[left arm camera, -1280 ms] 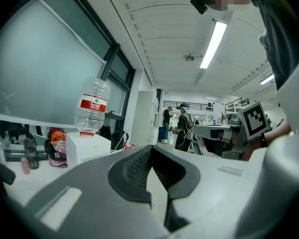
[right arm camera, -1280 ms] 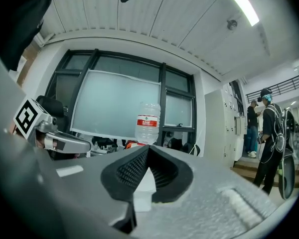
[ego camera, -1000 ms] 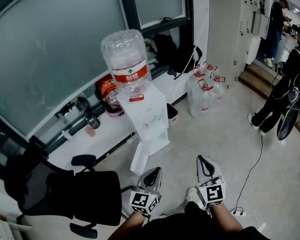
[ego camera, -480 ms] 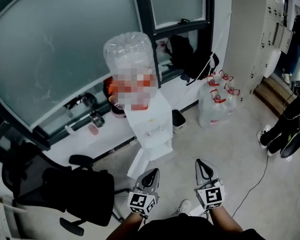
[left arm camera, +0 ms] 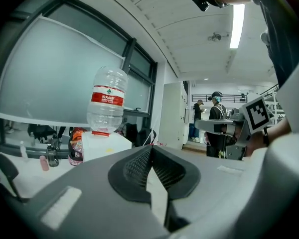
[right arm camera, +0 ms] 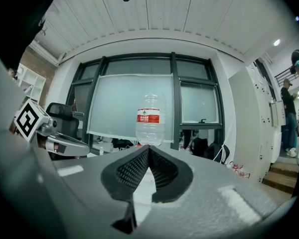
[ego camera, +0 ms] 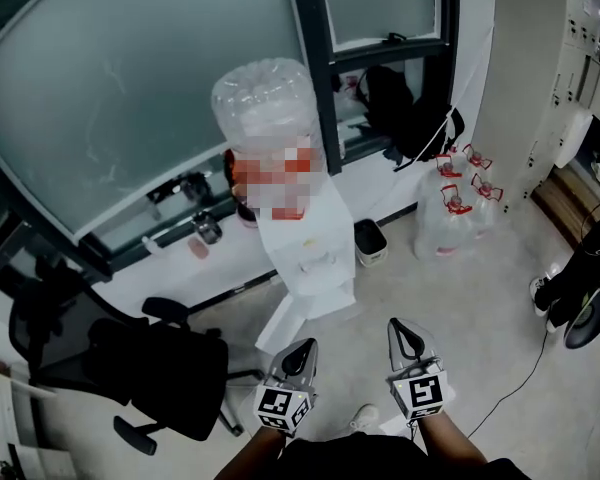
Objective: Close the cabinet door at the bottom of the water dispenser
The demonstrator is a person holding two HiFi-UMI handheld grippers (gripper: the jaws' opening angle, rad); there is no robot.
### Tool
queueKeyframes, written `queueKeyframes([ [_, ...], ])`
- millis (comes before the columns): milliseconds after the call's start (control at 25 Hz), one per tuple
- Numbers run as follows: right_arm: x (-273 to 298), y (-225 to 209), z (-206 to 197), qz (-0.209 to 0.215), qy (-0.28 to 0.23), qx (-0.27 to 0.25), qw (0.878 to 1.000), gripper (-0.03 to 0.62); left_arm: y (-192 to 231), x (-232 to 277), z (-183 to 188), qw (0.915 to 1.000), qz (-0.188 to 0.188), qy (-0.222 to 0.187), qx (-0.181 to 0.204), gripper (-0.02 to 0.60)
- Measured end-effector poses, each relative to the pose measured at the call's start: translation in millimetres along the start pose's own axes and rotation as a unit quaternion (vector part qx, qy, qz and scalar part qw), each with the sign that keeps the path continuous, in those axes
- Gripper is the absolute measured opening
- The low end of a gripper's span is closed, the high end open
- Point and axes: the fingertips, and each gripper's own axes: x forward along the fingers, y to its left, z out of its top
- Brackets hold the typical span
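— What takes up the most room?
— The frosted window [ego camera: 120, 88], right across the far side, with a white sill [ego camera: 170, 278] under it.

— And on the floor?
— A black office chair [ego camera: 155, 373] at the near left. Right of it the white water dispenser [ego camera: 315, 238] stands against the sill, with its big clear bottle [ego camera: 265, 103] upside down on top.

— Where's the cabinet door?
— The cabinet door [ego camera: 280, 320] is at the dispenser's foot, on its left side. It is swung out toward the near left and is plainly open.

— Anything further right?
— A cluster of water jugs [ego camera: 455, 213] with red caps by the far wall, and a black backpack [ego camera: 410, 118] on the sill above them. A small dark bin [ego camera: 370, 240] sits just beside the dispenser.

— And the grippers?
— Both are near, side by side, pointing toward the dispenser. The left gripper [ego camera: 305, 346] is on the near side of the open door and apart from it. Its fingers are pressed together with nothing between them. The right gripper [ego camera: 400, 326] is over bare floor to its right, likewise closed and empty.
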Motion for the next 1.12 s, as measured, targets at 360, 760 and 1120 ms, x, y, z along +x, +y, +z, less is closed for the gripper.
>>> queueKeyframes([
  [360,29.3,7.9,6.5,0.050,-0.005,-0.007,0.999,0.003,13.8,-5.5,4.0,0.9987,0.048,-0.008,-0.013,0.018],
  [760,70.1,39.6,16.1,0.069,-0.001,0.006,0.998,0.003,56.6,-16.4,23.6,0.9984,0.053,-0.019,-0.009,0.018],
  [1120,108.3,78.9,28.5,0.071,0.002,-0.002,0.997,0.003,111.4,-26.2,35.2,0.9981,0.053,-0.028,-0.012,0.018],
])
